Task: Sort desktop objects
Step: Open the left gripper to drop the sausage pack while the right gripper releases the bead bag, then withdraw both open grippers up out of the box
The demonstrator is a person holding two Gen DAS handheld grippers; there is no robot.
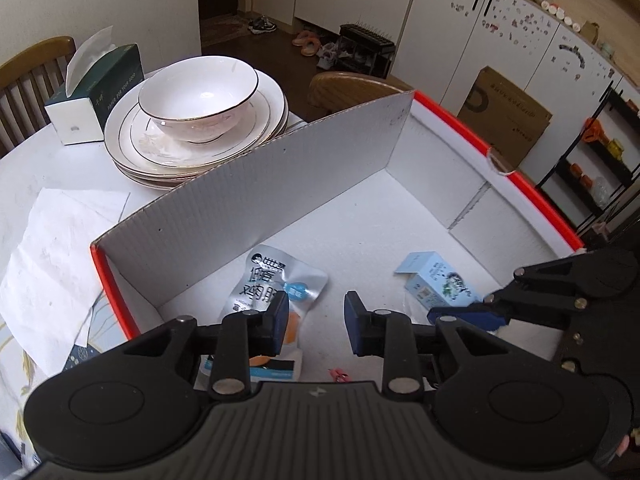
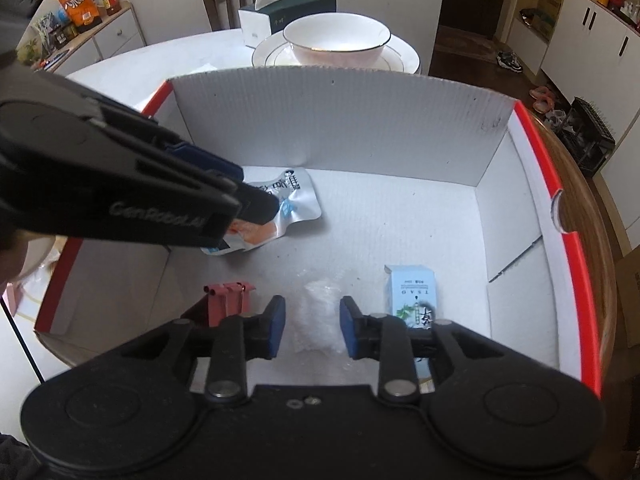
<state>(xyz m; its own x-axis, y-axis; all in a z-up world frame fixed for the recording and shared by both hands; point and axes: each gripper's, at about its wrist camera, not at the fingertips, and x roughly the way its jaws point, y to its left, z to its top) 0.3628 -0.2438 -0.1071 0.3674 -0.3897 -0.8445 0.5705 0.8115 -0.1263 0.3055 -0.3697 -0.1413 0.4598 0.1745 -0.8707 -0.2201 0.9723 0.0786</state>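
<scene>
A white cardboard box with red outer sides (image 1: 280,184) (image 2: 340,120) stands on the table, and both grippers reach into it. On its floor lie a silver food pouch (image 1: 272,284) (image 2: 288,196), a small light-blue carton (image 1: 436,284) (image 2: 412,292), a dark red clip (image 2: 228,298) (image 1: 340,376) and a crumpled piece of clear plastic (image 2: 318,316). My left gripper (image 1: 316,320) (image 2: 260,190) hovers at the pouch's lower end, its jaws apart and not pinching it. My right gripper (image 2: 312,320) (image 1: 476,314) straddles the clear plastic with its pads off it, the carton just to its right.
Behind the box's tall back wall is a stack of white plates with a bowl (image 1: 200,96) (image 2: 336,40) and a dark green tissue box (image 1: 96,92) (image 2: 288,8). Loose paper sheets (image 1: 60,240) lie left of the box. Wooden chairs stand around the round table.
</scene>
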